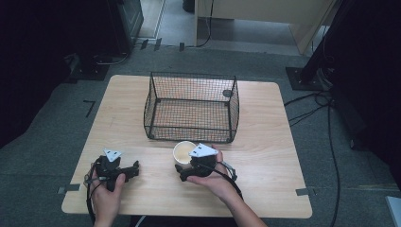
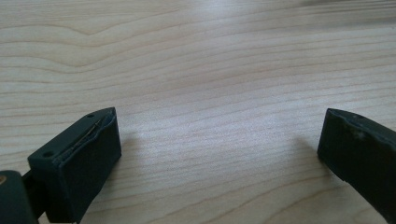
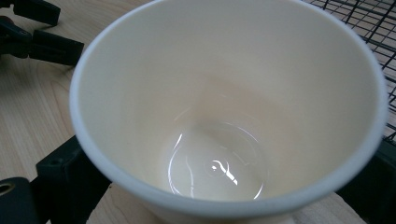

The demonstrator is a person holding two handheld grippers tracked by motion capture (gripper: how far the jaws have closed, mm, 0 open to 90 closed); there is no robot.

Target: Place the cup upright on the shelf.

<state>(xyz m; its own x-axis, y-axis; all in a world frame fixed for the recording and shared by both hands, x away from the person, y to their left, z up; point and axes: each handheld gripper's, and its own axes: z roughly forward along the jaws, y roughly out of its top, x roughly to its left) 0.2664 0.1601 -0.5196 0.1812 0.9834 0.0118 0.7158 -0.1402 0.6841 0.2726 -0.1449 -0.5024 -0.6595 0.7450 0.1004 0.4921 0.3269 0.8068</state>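
Between jaws of right gripper [image 1: 183, 171]: cream paper cup [image 1: 183, 152], round, smooth, glossy inside, thin rolled rim, upright on pale wood-grain table [image 1: 265, 156]. Jaws pinch cup wall from both sides; right gripper view shows black jaw each side of rim [image 3: 224, 205]. Just beyond cup: black wire-mesh basket [image 1: 191, 106], rectangular, open top, near wall close to cup. Left gripper [image 1: 137, 166] well apart to cup's left, jaws spread wide over bare wood [image 2: 210, 93], nothing between. Open tabletop around both grippers; front table edge near hands.
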